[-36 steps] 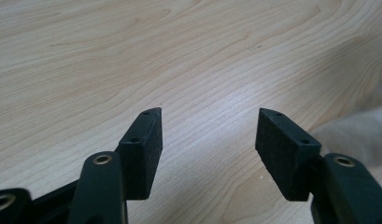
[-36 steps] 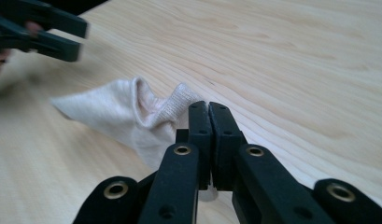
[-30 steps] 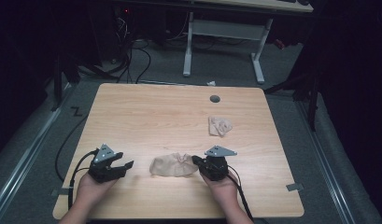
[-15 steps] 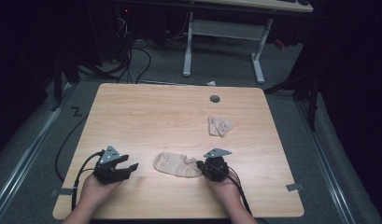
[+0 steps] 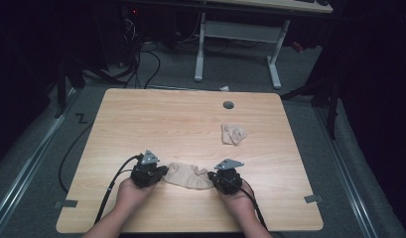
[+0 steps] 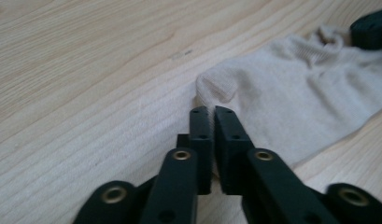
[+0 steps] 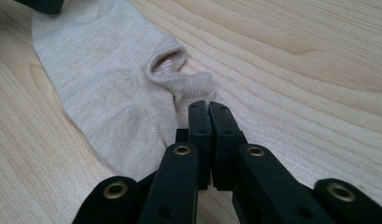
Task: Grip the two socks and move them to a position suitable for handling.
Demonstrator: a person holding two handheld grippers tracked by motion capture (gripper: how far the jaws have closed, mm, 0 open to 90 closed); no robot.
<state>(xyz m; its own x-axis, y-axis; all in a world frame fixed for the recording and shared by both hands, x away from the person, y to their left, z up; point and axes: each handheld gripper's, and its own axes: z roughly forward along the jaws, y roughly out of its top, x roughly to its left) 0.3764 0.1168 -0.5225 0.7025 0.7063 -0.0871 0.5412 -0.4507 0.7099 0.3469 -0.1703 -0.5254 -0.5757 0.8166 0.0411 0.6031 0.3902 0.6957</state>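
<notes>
A beige ankle sock [image 5: 188,175] lies flat near the table's [image 5: 156,119] front edge, stretched between the two grippers. The left gripper [image 5: 160,172] sits at the sock's nine o'clock end; its jaws have just been closing and now stand pressed together, pinching the edge of the sock's rounded end [image 6: 216,86], as the left gripper view shows. The right gripper [image 5: 213,177] is at the sock's three o'clock end, its jaws likewise pressed together on the ribbed cuff [image 7: 191,84], which bunches just ahead of the tips. A second beige sock [image 5: 233,134], crumpled, lies well apart at about one o'clock from the first, below a grey grommet [image 5: 228,105] in the tabletop.
</notes>
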